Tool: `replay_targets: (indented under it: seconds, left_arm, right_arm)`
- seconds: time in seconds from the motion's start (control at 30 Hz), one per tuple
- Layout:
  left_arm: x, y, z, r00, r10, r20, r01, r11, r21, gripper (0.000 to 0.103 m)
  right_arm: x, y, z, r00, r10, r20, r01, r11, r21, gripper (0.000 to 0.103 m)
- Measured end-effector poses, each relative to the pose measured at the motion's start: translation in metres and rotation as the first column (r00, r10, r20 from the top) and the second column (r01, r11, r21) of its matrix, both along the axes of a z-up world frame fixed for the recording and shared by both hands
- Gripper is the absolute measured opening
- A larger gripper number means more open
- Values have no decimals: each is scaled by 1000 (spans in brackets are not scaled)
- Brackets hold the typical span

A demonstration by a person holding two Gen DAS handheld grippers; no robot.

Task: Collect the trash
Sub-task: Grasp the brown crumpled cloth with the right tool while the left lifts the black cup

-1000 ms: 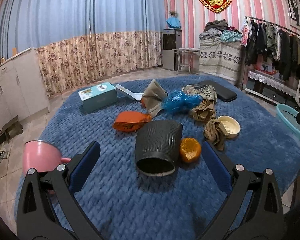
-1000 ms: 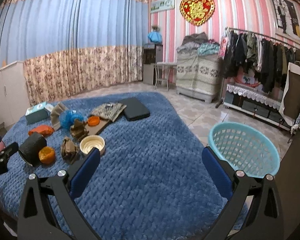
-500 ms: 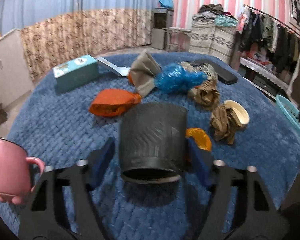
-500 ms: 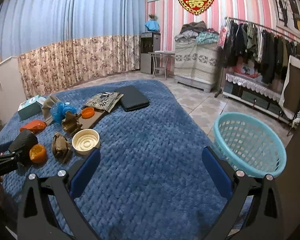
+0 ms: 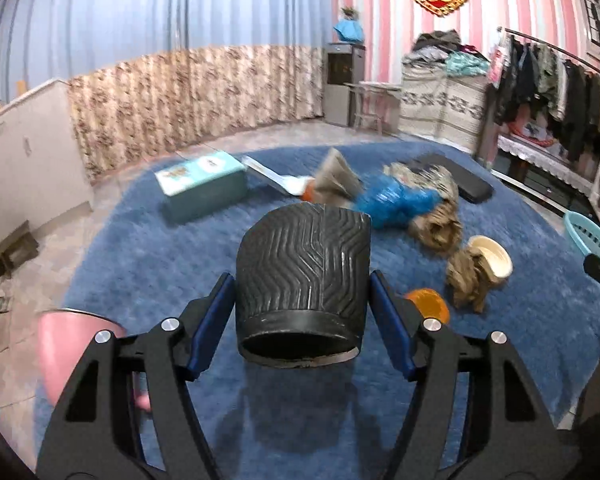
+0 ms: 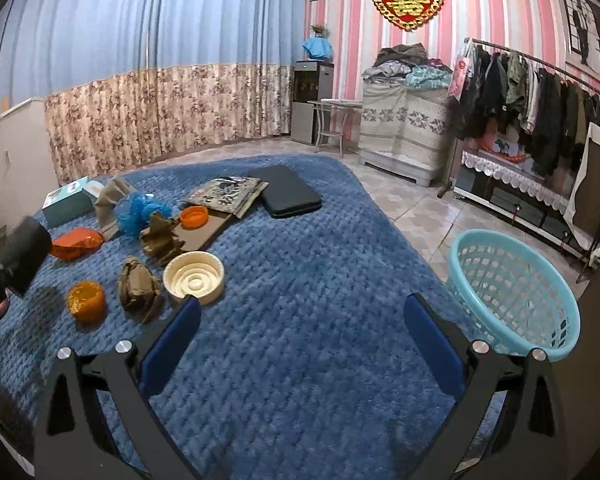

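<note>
The blue blanket (image 6: pixel 300 320) had loads of bare room on the way to the turquoise basket (image 6: pixel 512 292) at its right edge. The black ribbed cup (image 5: pixel 304 276) sat squeezed across its middle in the left gripper (image 5: pixel 302 320), lifted clear of the blanket. It looked like light, thin paper, so probably easy to crush. The right gripper (image 6: pixel 300 344) hung wide and empty.

Two crumpled brown papers (image 6: pixel 140 288) (image 6: pixel 160 236), one black cup (image 5: pixel 303 276), one basket (image 6: pixel 516 292).
</note>
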State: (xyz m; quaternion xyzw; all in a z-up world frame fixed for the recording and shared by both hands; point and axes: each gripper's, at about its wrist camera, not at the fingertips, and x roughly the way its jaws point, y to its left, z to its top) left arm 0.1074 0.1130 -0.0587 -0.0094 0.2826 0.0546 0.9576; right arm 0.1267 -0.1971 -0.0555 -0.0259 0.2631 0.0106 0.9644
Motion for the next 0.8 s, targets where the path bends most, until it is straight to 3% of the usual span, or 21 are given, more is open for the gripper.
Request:
replay_targets:
  seconds: [0.23,0.5,0.8]
  left_arm:
    - [-8,17,5,999,48,16,-48,999,8,66]
    - [-13,36,5,997,63,38,-62,998,-20,67]
    - [-10,45,4,997,72,34,-71,997,-28,67]
  right_arm:
    - [3,29,-6,997,79,-25,-78,997,8,98]
    - [23,71,-20,975,199,-96,-195,980,45,69]
    - [53,111,-29,956,264,-126,-263,965,24,65]
